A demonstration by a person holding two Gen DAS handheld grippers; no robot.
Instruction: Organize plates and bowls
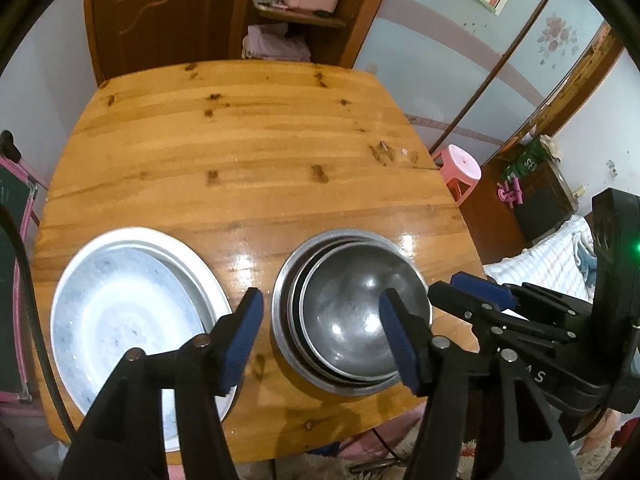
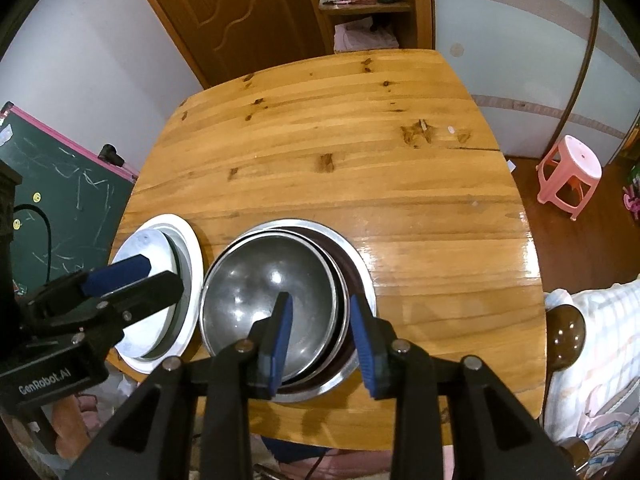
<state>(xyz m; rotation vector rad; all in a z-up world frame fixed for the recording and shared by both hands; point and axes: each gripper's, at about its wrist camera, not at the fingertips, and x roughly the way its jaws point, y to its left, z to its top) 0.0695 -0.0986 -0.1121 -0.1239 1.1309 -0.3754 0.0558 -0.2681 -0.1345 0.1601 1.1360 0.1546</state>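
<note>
At the left of the wooden table (image 1: 256, 152) we see the stacked white plates (image 1: 120, 312), near the front edge. Our left gripper (image 1: 320, 336) hangs with its jaws wide and empty above the gap between those plates and the nested steel bowls (image 1: 352, 312) just to their right, one pad over the top bowl. Our right gripper (image 2: 324, 344) has its jaws narrowed, straddling the right-hand rims of the nested bowls; whether its pads touch the metal we cannot tell. A pink stool (image 2: 570, 172) stands off right.
</note>
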